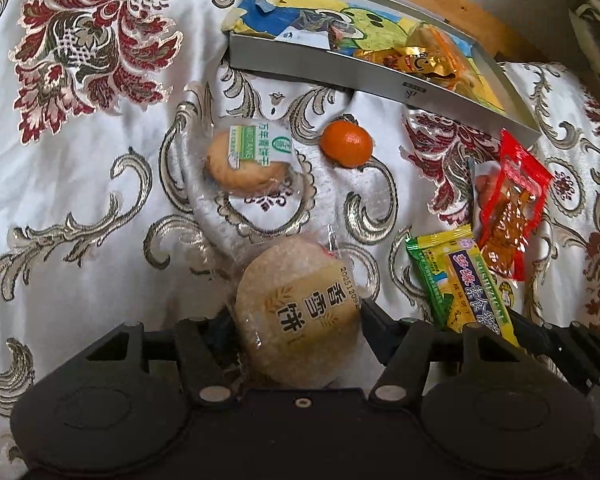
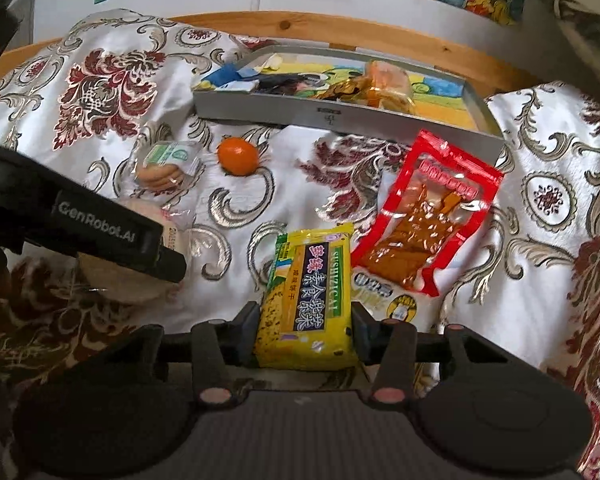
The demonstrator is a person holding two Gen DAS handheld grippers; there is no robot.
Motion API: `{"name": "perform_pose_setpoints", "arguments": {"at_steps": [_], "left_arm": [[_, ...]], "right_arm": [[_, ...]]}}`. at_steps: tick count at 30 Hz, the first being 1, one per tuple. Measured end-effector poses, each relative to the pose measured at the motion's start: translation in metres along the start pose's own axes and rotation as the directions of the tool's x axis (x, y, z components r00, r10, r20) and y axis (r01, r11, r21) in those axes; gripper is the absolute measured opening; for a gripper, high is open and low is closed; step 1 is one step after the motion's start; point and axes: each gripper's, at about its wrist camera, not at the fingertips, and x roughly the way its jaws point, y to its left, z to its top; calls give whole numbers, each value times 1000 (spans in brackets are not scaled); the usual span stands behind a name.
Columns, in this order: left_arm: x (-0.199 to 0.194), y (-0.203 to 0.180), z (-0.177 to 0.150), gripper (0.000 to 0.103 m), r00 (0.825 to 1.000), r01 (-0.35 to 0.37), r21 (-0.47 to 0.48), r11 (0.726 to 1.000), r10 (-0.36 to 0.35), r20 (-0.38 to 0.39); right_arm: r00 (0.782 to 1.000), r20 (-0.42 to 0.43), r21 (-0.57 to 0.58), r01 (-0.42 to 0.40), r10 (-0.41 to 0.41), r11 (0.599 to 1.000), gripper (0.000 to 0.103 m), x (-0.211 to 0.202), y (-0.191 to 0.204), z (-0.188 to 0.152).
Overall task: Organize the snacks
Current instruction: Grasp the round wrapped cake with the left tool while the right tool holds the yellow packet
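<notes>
My left gripper (image 1: 296, 330) is shut on a round rice cake (image 1: 296, 312) in a clear wrapper, low over the cloth. In the right wrist view one of its fingers (image 2: 156, 256) lies across that rice cake (image 2: 120, 280) at the left. My right gripper (image 2: 305, 336) is shut on the near end of a yellow-green biscuit pack (image 2: 308, 300). The same pack (image 1: 460, 276) shows at the right of the left wrist view. A grey shallow box (image 1: 340, 76) (image 2: 340, 114) at the back holds a golden wrapped snack (image 1: 424, 56) (image 2: 380, 84).
On the patterned cloth (image 1: 100, 200) lie a mandarin (image 1: 346, 144) (image 2: 238, 156), a wrapped cookie with a green label (image 1: 246, 160) (image 2: 164, 166) and a red pack (image 1: 508, 204) (image 2: 424, 216). A small yellow pack (image 2: 400, 304) peeks from under the red one. A wooden rail (image 2: 340, 32) runs behind the box.
</notes>
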Motion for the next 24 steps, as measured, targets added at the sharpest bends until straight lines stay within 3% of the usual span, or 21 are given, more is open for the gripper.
{"name": "perform_pose_setpoints", "arguments": {"at_steps": [6, 17, 21, 24], "left_arm": [[4, -2, -6, 79, 999, 32, 54, 998, -34, 22], [16, -11, -5, 90, 999, 15, 105, 994, -19, 41], [17, -15, -6, 90, 999, -1, 145, 989, -4, 38], [16, -13, -7, 88, 999, -1, 130, 992, -5, 47]], "right_arm": [[1000, 9, 17, -17, 16, 1000, 58, 0, -3, -4], [1000, 18, 41, -1, 1, 999, 79, 8, -8, -9], [1000, 23, 24, 6, -6, 1000, 79, 8, -5, -10], [1000, 23, -1, 9, -9, 1000, 67, 8, 0, -11]]}}
